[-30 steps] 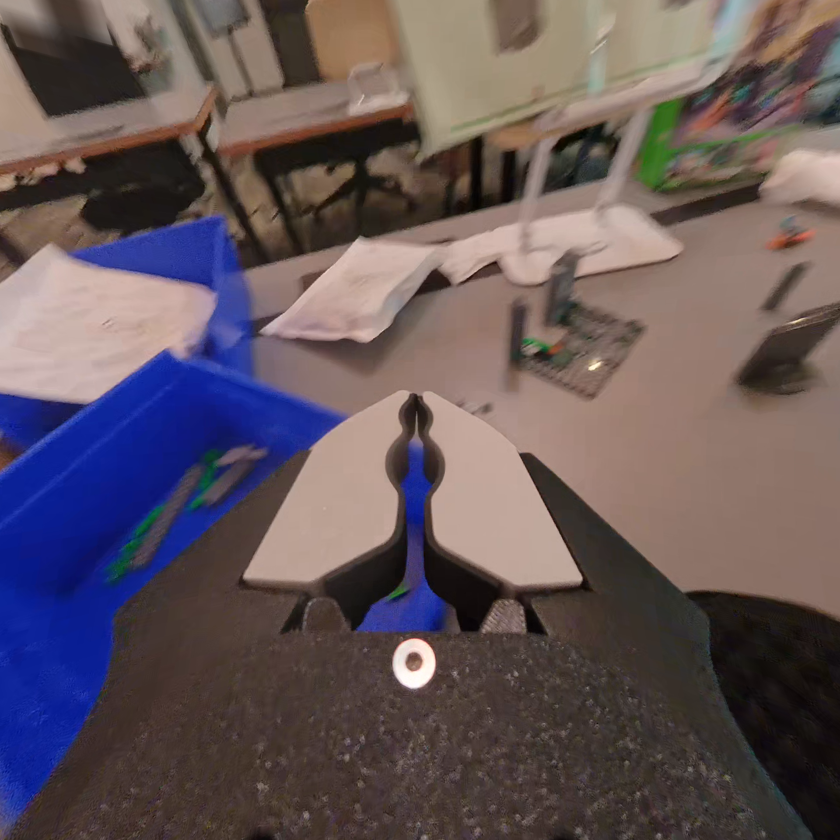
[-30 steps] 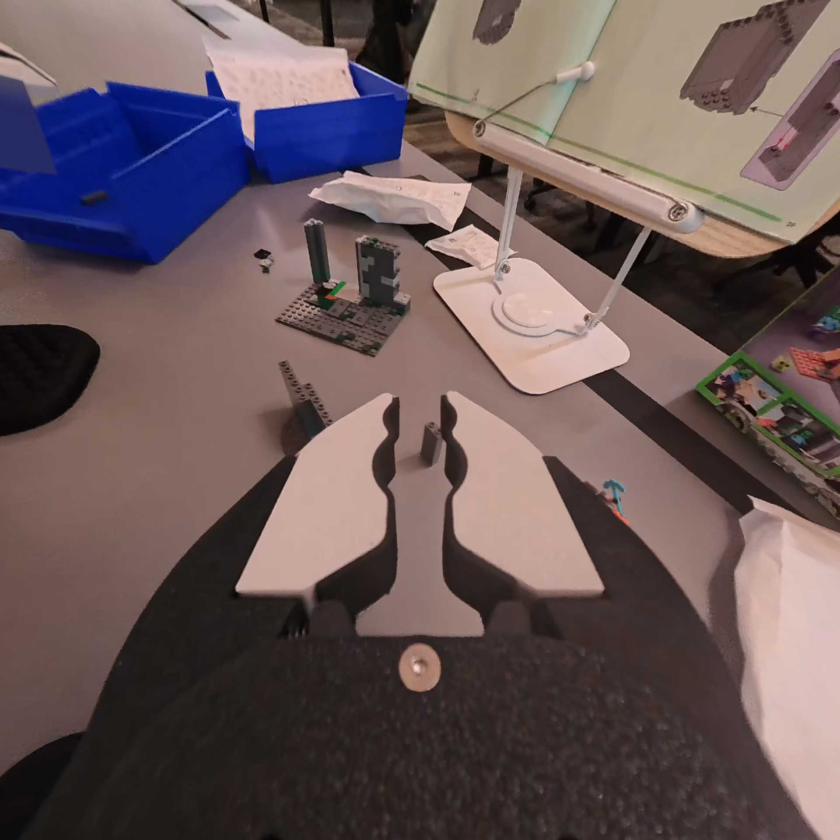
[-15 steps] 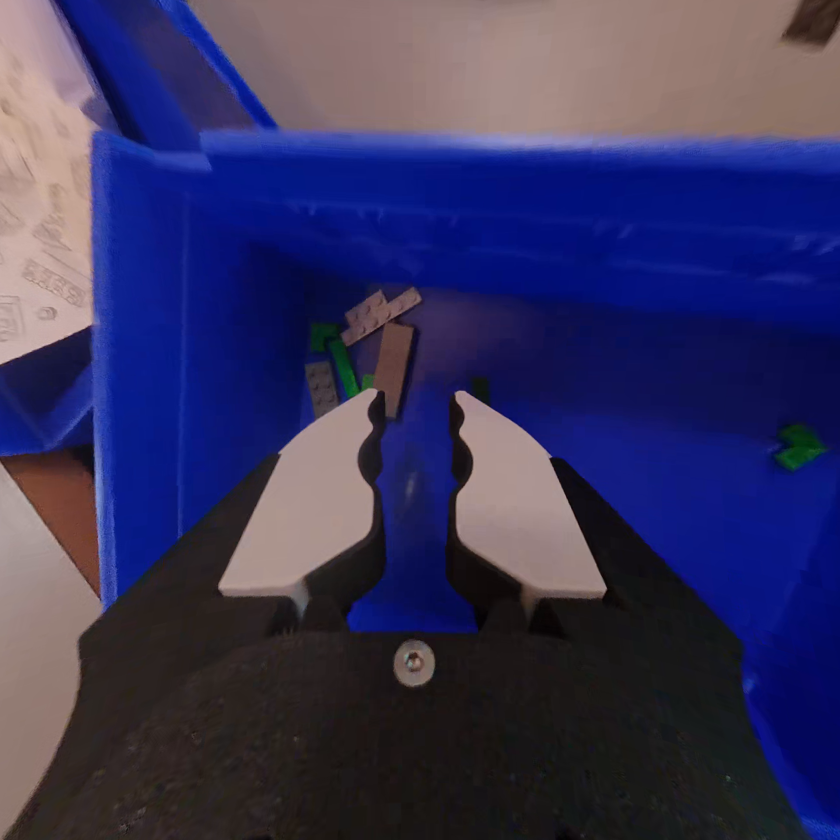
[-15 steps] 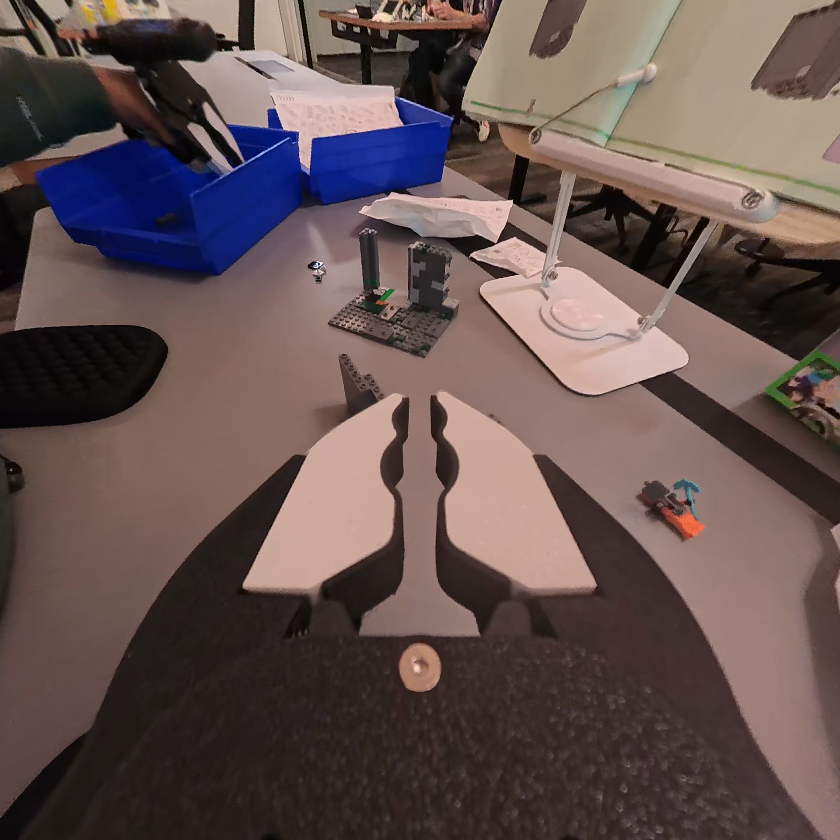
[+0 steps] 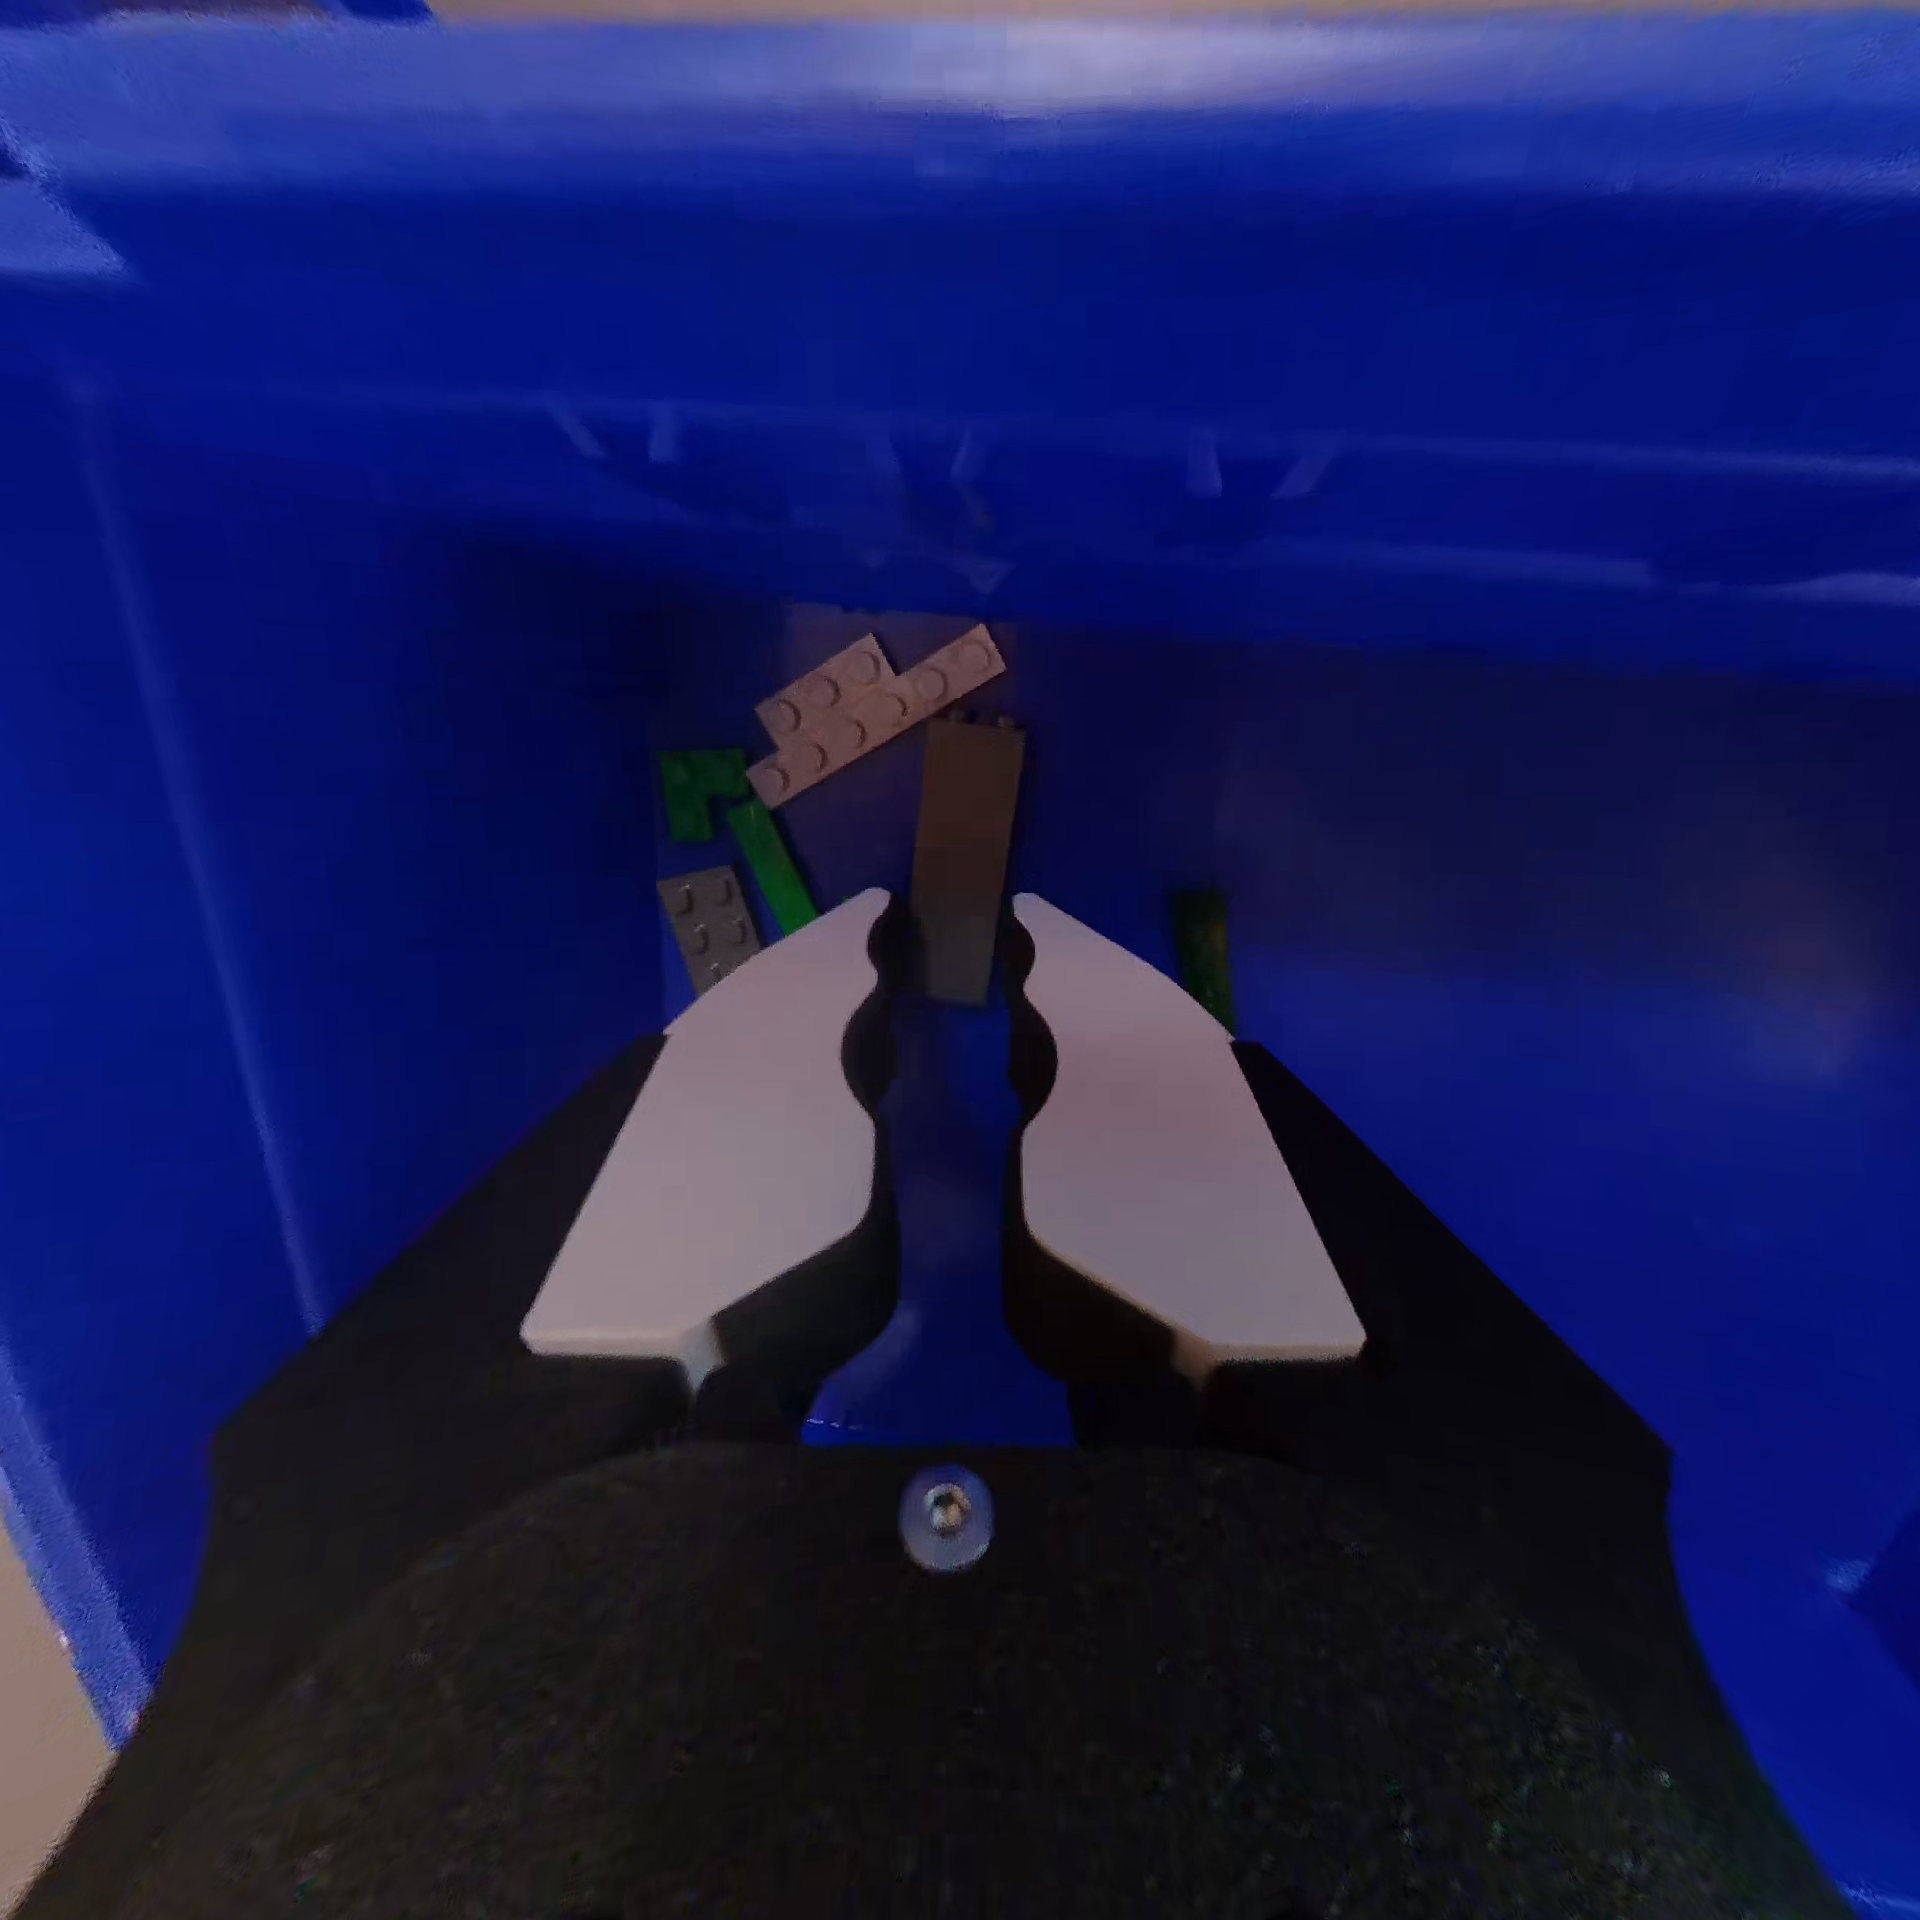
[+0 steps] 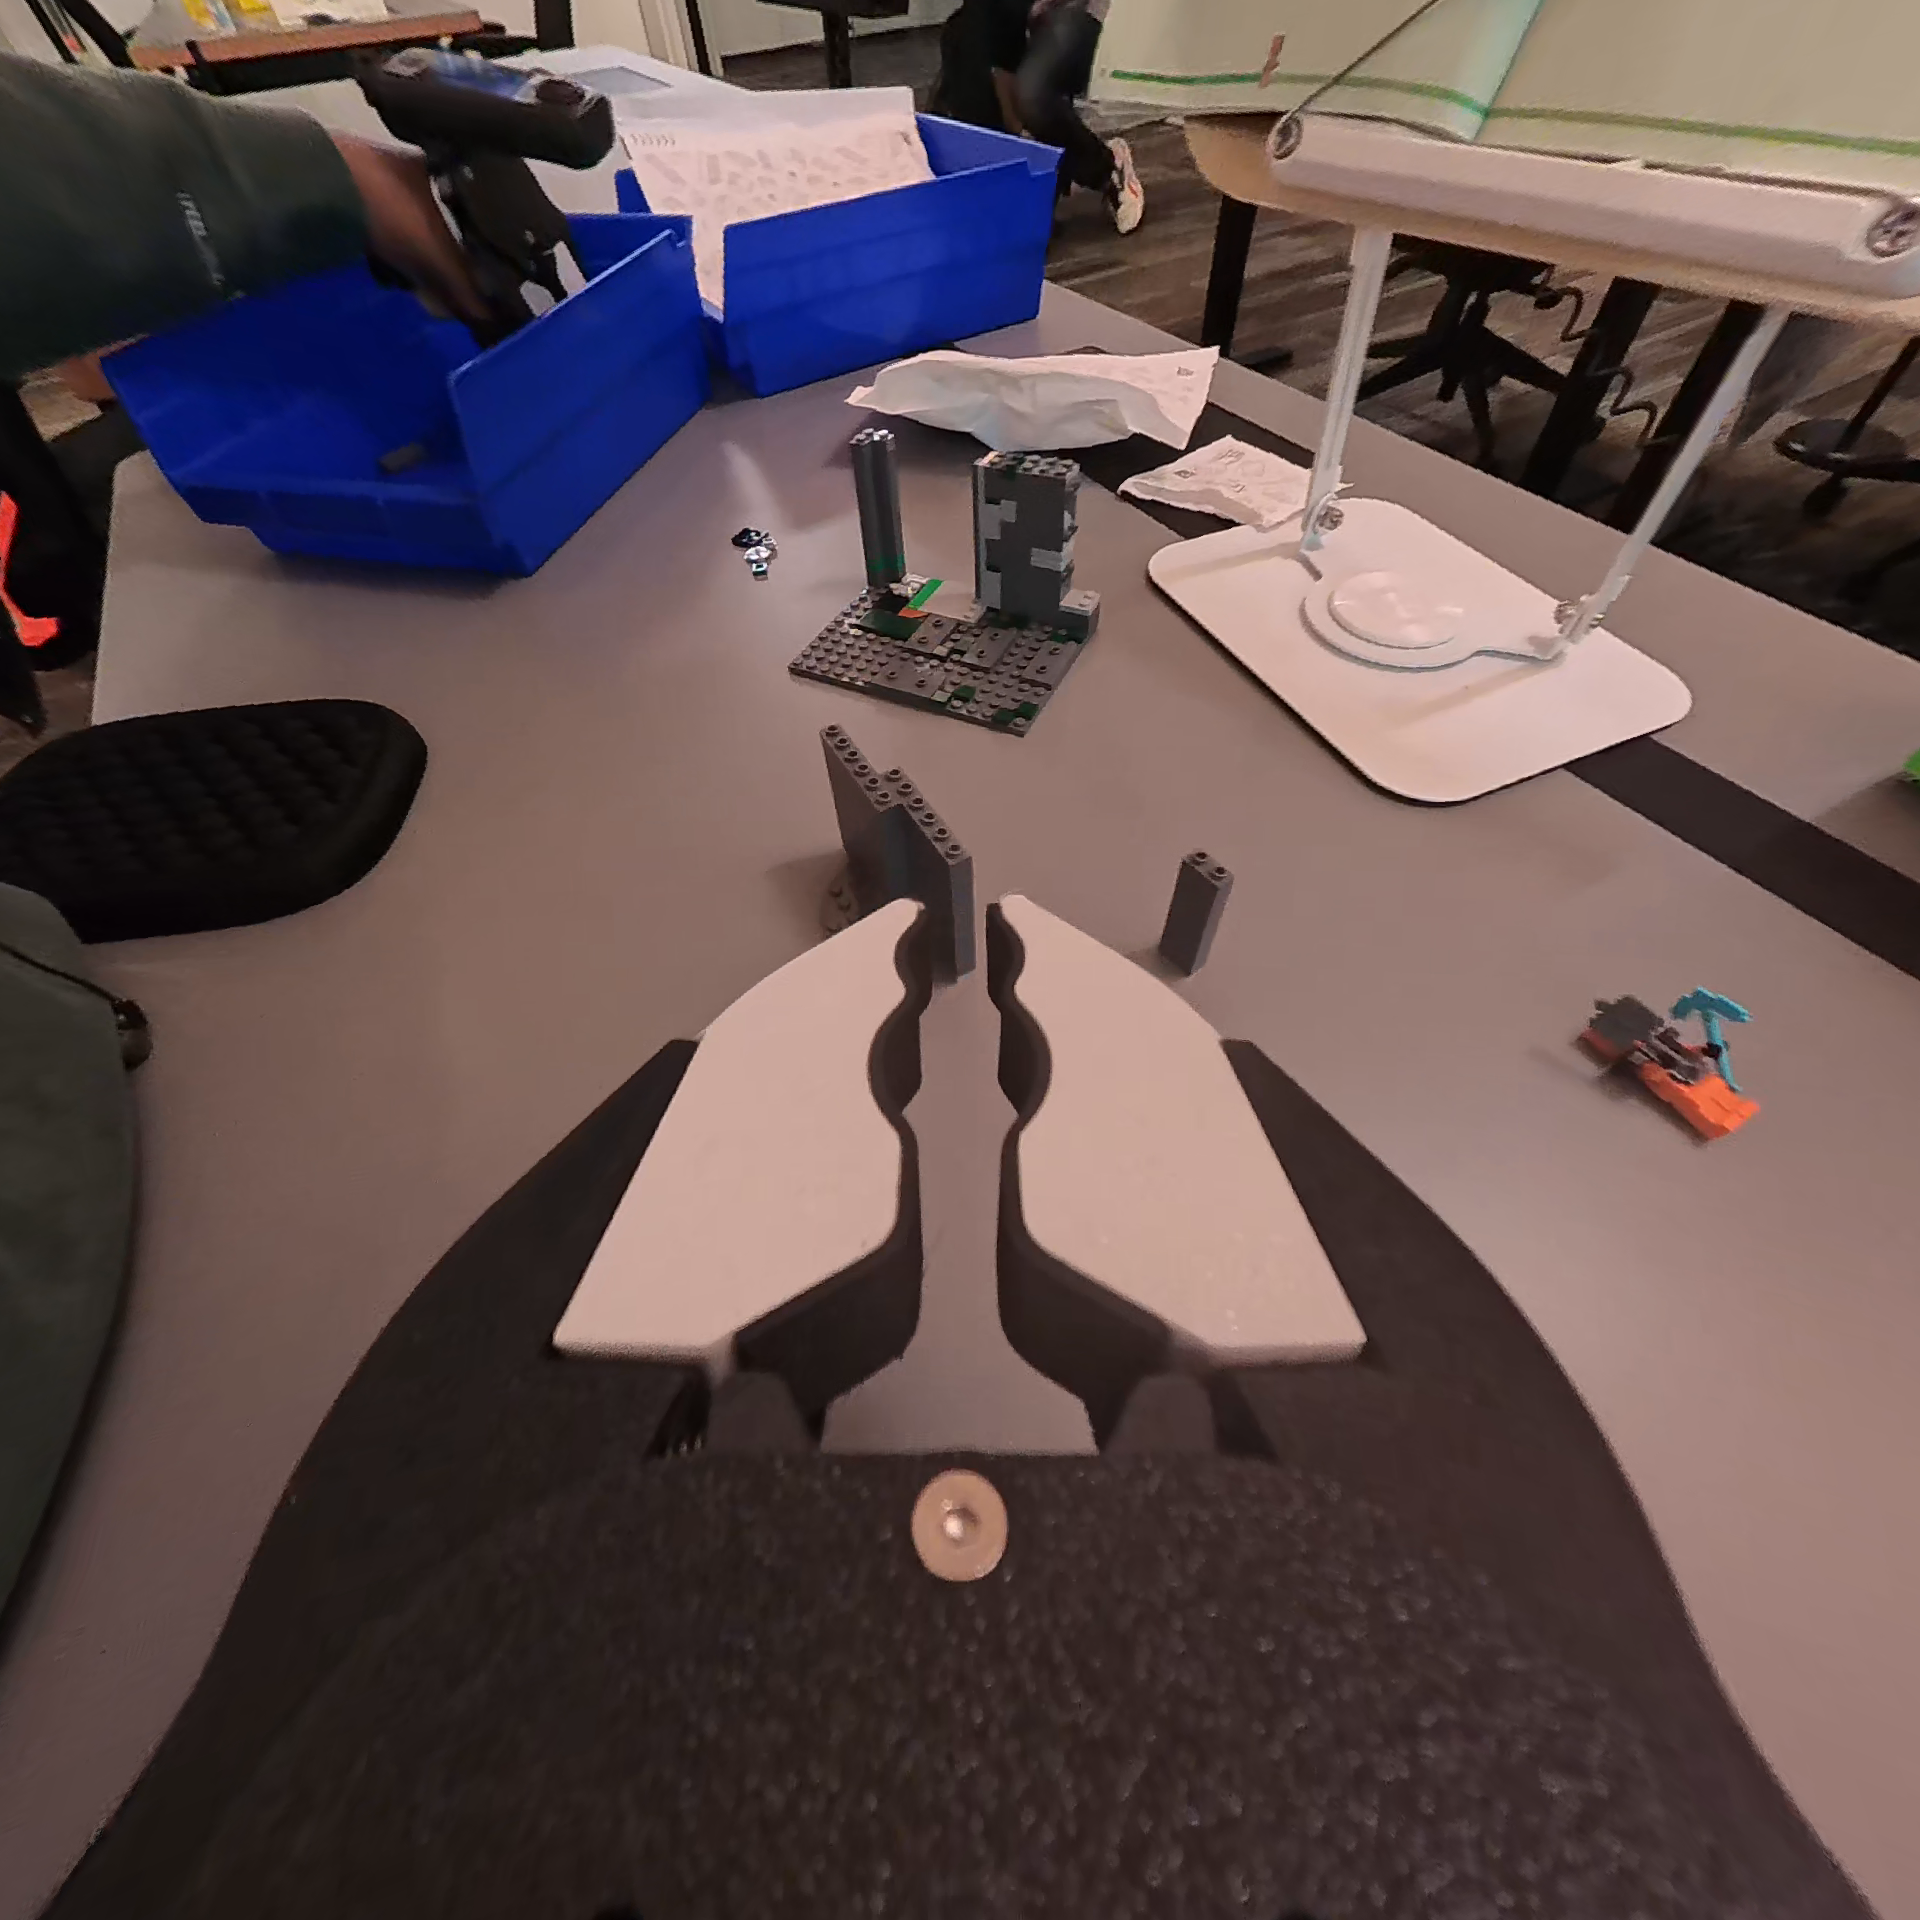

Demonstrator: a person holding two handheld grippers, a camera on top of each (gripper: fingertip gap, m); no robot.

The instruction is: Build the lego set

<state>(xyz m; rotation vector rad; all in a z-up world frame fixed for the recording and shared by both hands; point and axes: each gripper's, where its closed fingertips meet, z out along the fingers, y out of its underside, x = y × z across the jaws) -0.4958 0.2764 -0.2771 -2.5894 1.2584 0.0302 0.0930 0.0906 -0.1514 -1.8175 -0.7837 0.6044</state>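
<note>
1. The step in hand looks like fetching a part: the left gripper (image 5: 951,925) reaches down into a blue bin (image 5: 312,727) and lines up on a tall dark grey brick (image 5: 966,831) lying on the bin floor.
2. Its jaws stand apart, with the near end of that brick between the fingertips; whether the pads already touch it cannot be told, so the brick is judged not yet gripped.
3. Other loose pieces lie just beside it: a light grey stepped plate (image 5: 873,717) touching the brick's far end, green pieces (image 5: 727,821) and a small grey studded plate (image 5: 712,930) to the left.
4. The right gripper (image 6: 954,920) hovers over the grey table (image 6: 520,935), jaws slightly parted and empty, close behind a dark grey wall section (image 6: 899,842) standing upright.
5. The partly built model (image 6: 956,613), a dark baseplate with a pillar and a mottled wall, sits farther back, well apart from the bin.
6. The next move probably calls for closing squarely on the brick's narrow sides without catching the plate, then lifting clear of the bin wall.
</note>
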